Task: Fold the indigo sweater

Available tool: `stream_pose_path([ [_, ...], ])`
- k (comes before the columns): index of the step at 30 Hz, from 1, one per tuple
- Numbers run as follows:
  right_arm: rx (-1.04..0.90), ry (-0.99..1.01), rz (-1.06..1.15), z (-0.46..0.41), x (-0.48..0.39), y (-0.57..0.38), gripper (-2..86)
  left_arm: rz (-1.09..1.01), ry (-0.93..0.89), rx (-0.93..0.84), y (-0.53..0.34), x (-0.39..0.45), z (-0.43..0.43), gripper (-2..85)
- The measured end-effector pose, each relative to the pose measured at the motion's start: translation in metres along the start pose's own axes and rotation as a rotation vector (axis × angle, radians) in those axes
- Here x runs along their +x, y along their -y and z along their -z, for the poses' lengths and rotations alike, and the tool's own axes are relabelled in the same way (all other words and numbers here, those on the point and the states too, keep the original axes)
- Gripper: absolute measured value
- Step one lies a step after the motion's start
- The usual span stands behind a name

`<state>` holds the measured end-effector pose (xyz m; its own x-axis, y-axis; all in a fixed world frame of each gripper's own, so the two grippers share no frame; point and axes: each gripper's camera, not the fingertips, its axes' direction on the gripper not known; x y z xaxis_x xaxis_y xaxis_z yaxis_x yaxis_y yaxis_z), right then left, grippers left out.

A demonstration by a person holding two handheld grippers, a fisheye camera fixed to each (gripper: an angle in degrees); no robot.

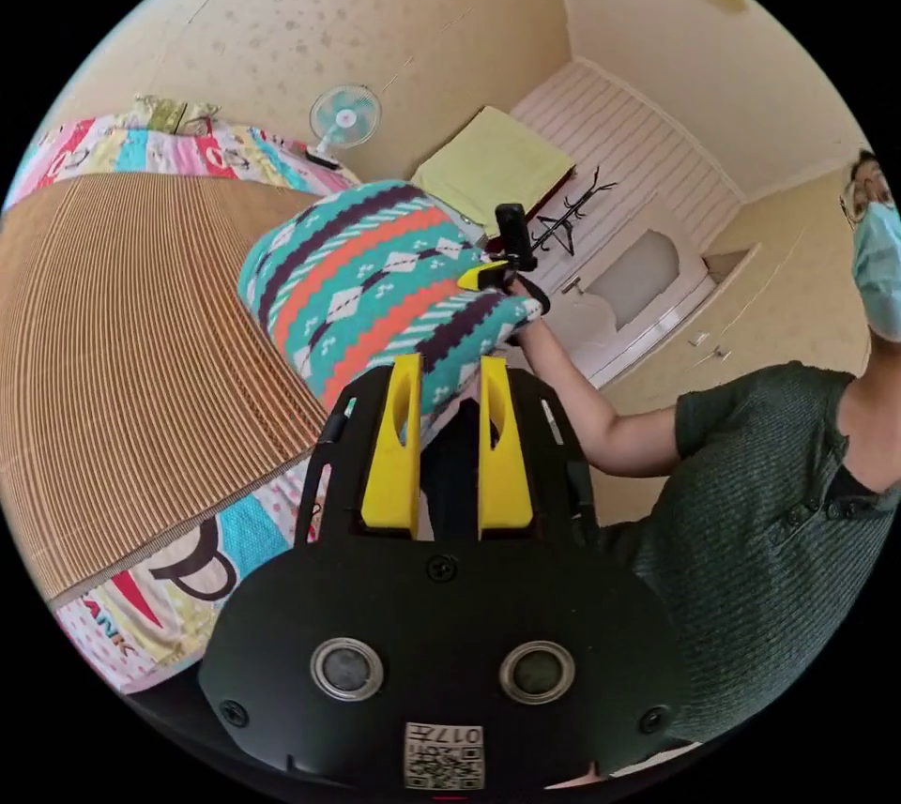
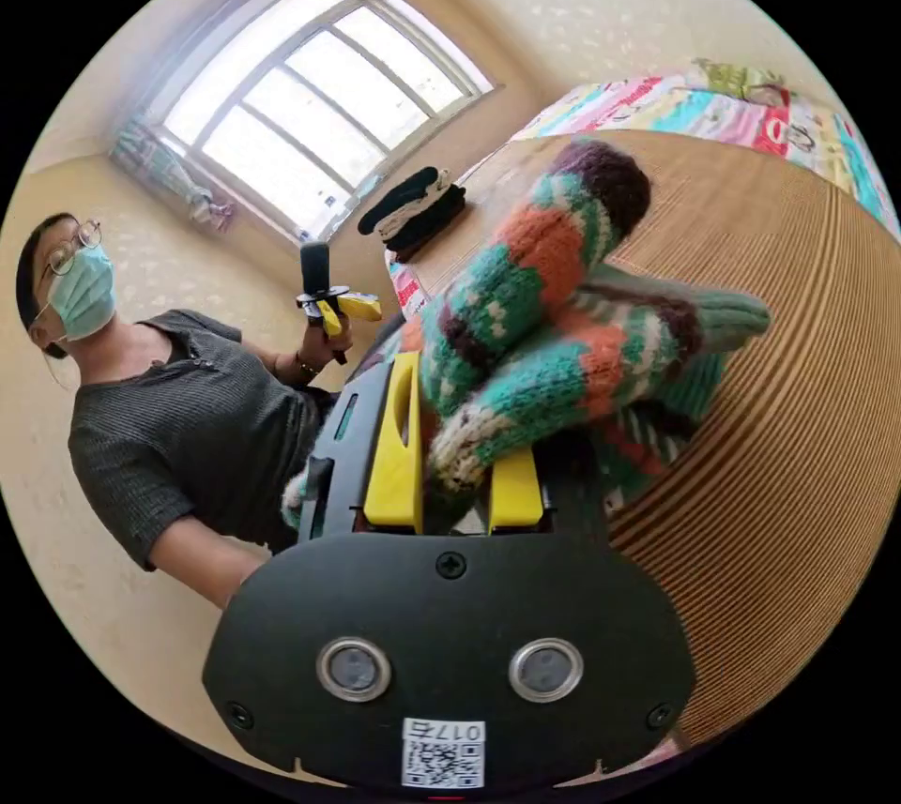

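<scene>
The indigo sweater [image 1: 375,279], knitted in teal, orange, white and indigo bands, hangs in the air above a woven mat [image 1: 122,354]. Its near edge runs between the yellow jaws of my left gripper [image 1: 449,368], which is shut on it. At the far edge my right gripper [image 1: 493,274] pinches the knit in the person's hand. In the right gripper view the sweater [image 2: 554,316] is bunched into thick folds over my right gripper [image 2: 455,410], whose jaws press on the fabric. Farther back, the left gripper [image 2: 352,307] is held up in the person's other hand.
The woven mat [image 2: 798,429] lies over a bright patterned bedsheet [image 1: 169,579]. A stack of dark folded clothes [image 2: 413,208] sits at the mat's far end under a window [image 2: 310,110]. A small fan [image 1: 344,119] stands by the wall. The person [image 1: 751,485] stands beside the bed.
</scene>
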<state>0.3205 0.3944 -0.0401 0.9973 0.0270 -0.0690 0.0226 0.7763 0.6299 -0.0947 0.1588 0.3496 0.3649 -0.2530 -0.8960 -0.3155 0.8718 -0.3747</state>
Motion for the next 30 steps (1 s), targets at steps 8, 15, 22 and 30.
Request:
stream_pose_path([
  [8, 0.497, -0.066, -0.812, 0.014, 0.01, -0.209, 20.0, 0.39, -0.191, -0.203, 0.027, -0.114, -0.113, 24.2],
  [15, 0.717, 0.52, -0.844, -0.071, -0.018, -0.255, 32.4, 0.485, -0.391, -0.347, 0.014, -0.125, -0.17, 21.0],
  [22, 0.487, 0.456, -0.839, -0.114, 0.004, -0.142, 26.1, 0.493, -0.369, -0.369, -0.002, -0.101, -0.18, 19.9],
  [30, 0.502, 0.204, -0.488, -0.049, -0.053, -0.102, 15.3, 0.269, -0.325, -0.4, 0.042, -0.039, -0.187, 18.4],
])
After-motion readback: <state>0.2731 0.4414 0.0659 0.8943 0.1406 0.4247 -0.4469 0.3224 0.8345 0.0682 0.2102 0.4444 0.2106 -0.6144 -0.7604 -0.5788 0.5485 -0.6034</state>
